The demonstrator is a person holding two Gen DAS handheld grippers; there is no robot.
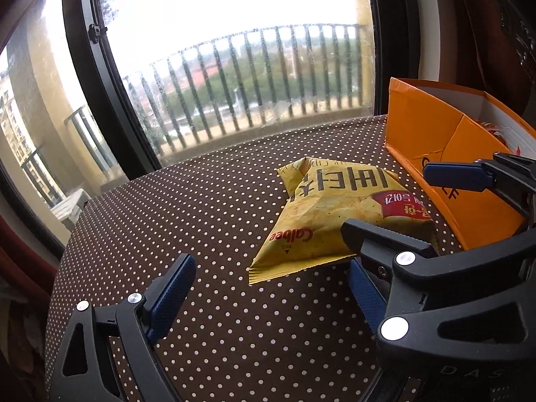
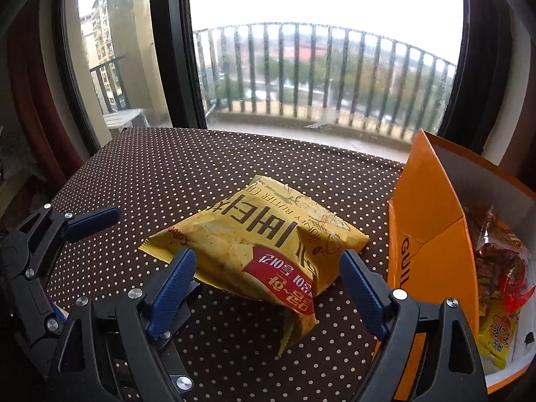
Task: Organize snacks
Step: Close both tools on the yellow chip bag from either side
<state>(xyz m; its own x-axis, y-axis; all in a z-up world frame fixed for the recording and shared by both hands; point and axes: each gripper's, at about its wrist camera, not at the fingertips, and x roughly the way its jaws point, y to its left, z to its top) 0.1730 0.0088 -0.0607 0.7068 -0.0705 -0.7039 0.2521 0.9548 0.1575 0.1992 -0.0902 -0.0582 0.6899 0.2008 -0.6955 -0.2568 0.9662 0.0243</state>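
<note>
A yellow Calbee chip bag (image 1: 338, 216) lies on the brown polka-dot table (image 1: 201, 207). It also shows in the right wrist view (image 2: 264, 248). My left gripper (image 1: 271, 284) is open and empty, just short of the bag's near edge. My right gripper (image 2: 268, 271) is open, its jaws standing on either side of the bag's near end without closing on it. In the left wrist view the right gripper (image 1: 402, 204) shows at the right, over the bag. An orange box (image 2: 432, 234) at the right holds several snack packs (image 2: 502, 274).
The orange box (image 1: 445, 154) stands at the table's right side with its flap up. A large window with a balcony railing (image 2: 318, 77) runs behind the table's far edge. The left gripper's body (image 2: 40, 251) shows at the left in the right wrist view.
</note>
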